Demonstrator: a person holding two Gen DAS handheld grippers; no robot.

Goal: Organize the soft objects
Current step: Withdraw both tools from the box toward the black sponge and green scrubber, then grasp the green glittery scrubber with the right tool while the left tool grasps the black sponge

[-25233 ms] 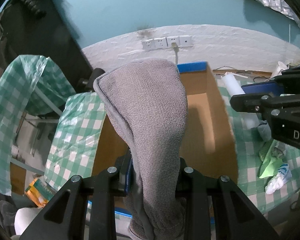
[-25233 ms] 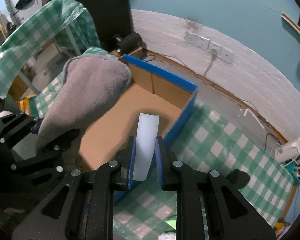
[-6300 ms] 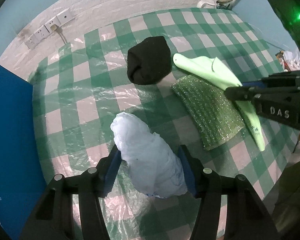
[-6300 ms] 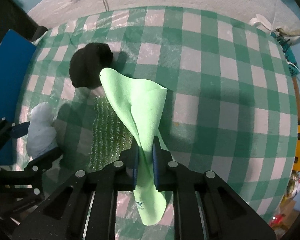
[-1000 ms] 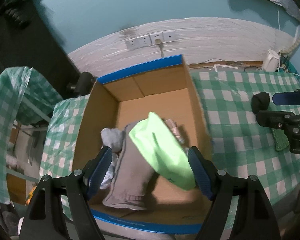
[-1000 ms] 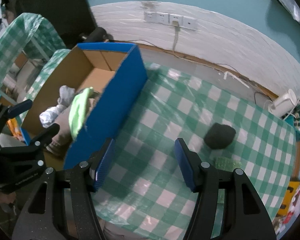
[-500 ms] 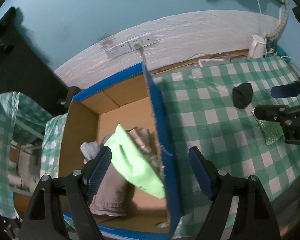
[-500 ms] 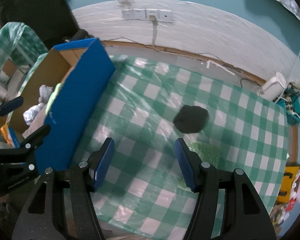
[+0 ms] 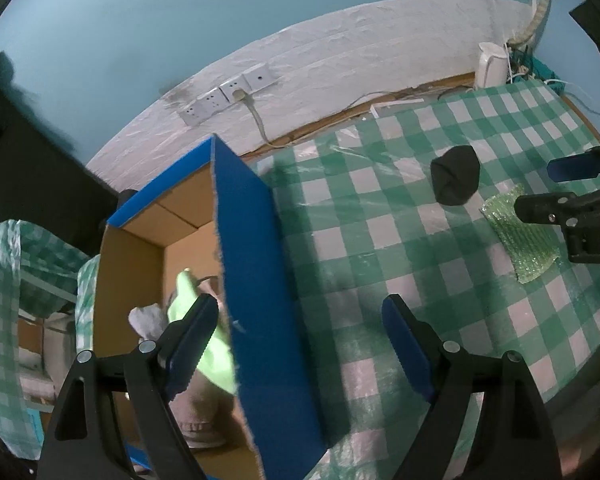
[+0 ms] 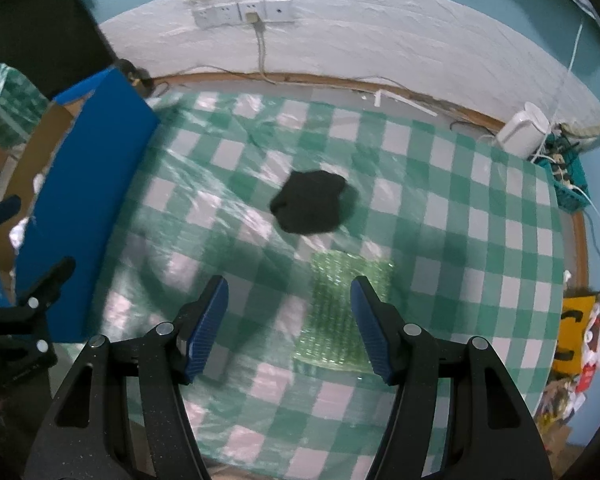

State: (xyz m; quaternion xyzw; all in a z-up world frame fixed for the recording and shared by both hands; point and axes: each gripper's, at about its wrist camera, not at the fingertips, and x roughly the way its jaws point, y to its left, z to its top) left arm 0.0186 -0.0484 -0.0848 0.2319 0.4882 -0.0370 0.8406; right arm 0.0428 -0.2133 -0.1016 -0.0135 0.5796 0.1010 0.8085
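From the left wrist camera, the left gripper [image 9: 296, 320] hangs over the blue side wall of the cardboard box [image 9: 260, 300], its jaws opening with nothing gripped; only that wall's edge runs up between the two blue pads. Inside the box, at about nine o'clock from the gripper, lies the light green cloth [image 9: 204, 344] on top of a grey towel [image 9: 200, 420], with a crumpled white bag [image 9: 146, 316] just beside them. Out on the green checked tablecloth [image 9: 380, 248], at about two o'clock, sits the black bundle [image 9: 456, 180], and just beside it at three o'clock the green mesh sponge [image 9: 520, 236], partly covered by the right gripper [image 9: 540, 186] coming in from the frame's edge. From the right wrist camera, the right gripper [image 10: 288, 316] is spread open and empty above the cloth. The sponge [image 10: 344, 312] lies just ahead of its right pad, partly behind it, at about one o'clock. The black bundle [image 10: 312, 208] is at twelve o'clock, farther up the table, apart from the sponge. The box [image 10: 80, 208] stands at nine to ten o'clock, with the left gripper's black frame below it.
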